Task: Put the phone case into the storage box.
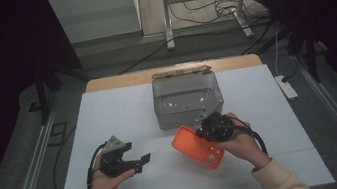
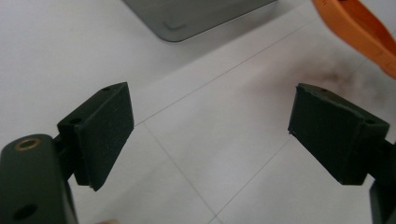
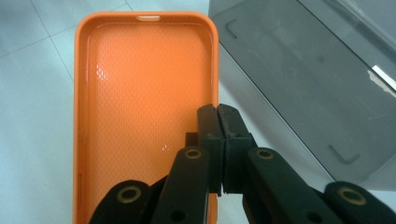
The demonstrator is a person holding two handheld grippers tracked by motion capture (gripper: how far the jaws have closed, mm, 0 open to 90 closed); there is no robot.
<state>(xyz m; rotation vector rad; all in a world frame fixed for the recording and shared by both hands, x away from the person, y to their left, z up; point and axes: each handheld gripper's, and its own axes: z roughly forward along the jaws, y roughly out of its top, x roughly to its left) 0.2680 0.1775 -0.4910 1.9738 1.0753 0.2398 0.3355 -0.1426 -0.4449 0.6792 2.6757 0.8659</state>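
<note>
Two claws are showing, the left claw and the right claw; one orange case and one grey box are sitting over one white surface.

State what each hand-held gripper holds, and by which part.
The right hand-held gripper pinches the orange phone case by one long side wall. The left hand-held gripper is open and holds nothing.

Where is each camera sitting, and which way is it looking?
High view: above the person's side, facing forward and down on the white table; both forearms show, left hand-held gripper, right hand-held gripper.
Left gripper view: rides the left hand-held gripper, facing the table between its open jaws.
Right gripper view: rides the right hand-held gripper, shut on the orange phone case rim.
Shared: all three show the case and the grey box.
</note>
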